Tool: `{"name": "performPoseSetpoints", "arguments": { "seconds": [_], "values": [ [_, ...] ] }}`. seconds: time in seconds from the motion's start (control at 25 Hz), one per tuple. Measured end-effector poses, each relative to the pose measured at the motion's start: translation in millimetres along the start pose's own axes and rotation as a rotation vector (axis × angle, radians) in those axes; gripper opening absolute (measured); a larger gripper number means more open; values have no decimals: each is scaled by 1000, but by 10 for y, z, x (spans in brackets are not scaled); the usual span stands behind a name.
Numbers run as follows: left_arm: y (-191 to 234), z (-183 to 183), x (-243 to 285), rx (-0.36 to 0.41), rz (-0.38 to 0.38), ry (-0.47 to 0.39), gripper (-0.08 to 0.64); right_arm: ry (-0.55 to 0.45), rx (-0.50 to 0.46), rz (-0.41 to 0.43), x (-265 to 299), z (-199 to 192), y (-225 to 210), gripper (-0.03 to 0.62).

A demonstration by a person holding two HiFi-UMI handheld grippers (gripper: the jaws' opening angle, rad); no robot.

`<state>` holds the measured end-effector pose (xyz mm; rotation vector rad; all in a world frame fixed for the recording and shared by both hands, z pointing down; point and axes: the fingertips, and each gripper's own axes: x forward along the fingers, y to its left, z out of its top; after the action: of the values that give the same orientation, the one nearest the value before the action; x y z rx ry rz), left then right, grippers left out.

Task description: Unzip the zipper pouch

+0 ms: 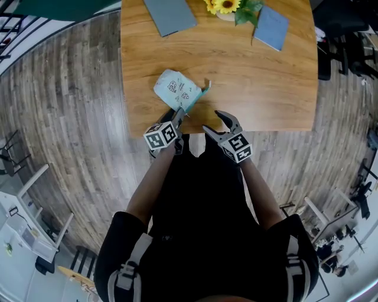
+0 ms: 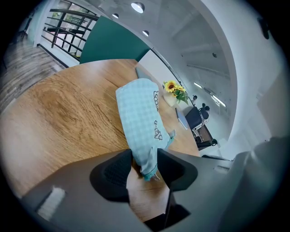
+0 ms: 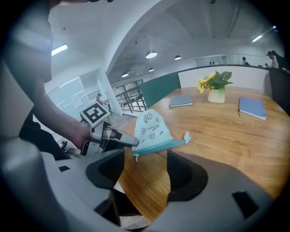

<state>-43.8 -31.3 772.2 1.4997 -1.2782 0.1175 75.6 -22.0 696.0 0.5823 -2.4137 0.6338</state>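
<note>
A pale blue checked zipper pouch (image 1: 177, 89) with small cartoon prints lies near the front left of the wooden table (image 1: 266, 88). My left gripper (image 1: 180, 115) has its jaws shut on the pouch's near corner. In the left gripper view that end of the pouch (image 2: 140, 118) fills the gap between the two pads. The right gripper view shows the pouch (image 3: 153, 129) tilted up, with its teal zipper edge (image 3: 158, 146) along the bottom and the small pull (image 3: 137, 157) hanging at the held end. My right gripper (image 1: 214, 121) hovers open over the table's front edge, a little short of the pouch, with nothing between its jaws.
At the table's far side are a grey notebook (image 1: 170, 15), a blue notebook (image 1: 271, 26) and a vase of sunflowers (image 1: 227, 7). The table's front edge runs just under both grippers. Wooden floor surrounds the table, and chairs stand at the right.
</note>
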Motion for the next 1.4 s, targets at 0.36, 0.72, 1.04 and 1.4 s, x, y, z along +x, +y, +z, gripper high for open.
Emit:
{"name": "performPoseSetpoints", "arguments": {
  "seconds": [0.36, 0.72, 1.04, 1.4],
  "values": [
    [-14, 14, 34, -8, -45, 13, 164, 27, -7, 11, 84, -57, 66, 287],
    [11, 17, 69, 35, -10, 20, 110, 37, -28, 14, 93, -38, 147, 282],
    [-128, 45, 174, 18, -89, 97, 26, 13, -26, -14, 61, 24, 142, 272],
    [-532, 262, 71, -97, -274, 53, 11, -11, -31, -34, 20, 59, 104, 212]
  ]
}}
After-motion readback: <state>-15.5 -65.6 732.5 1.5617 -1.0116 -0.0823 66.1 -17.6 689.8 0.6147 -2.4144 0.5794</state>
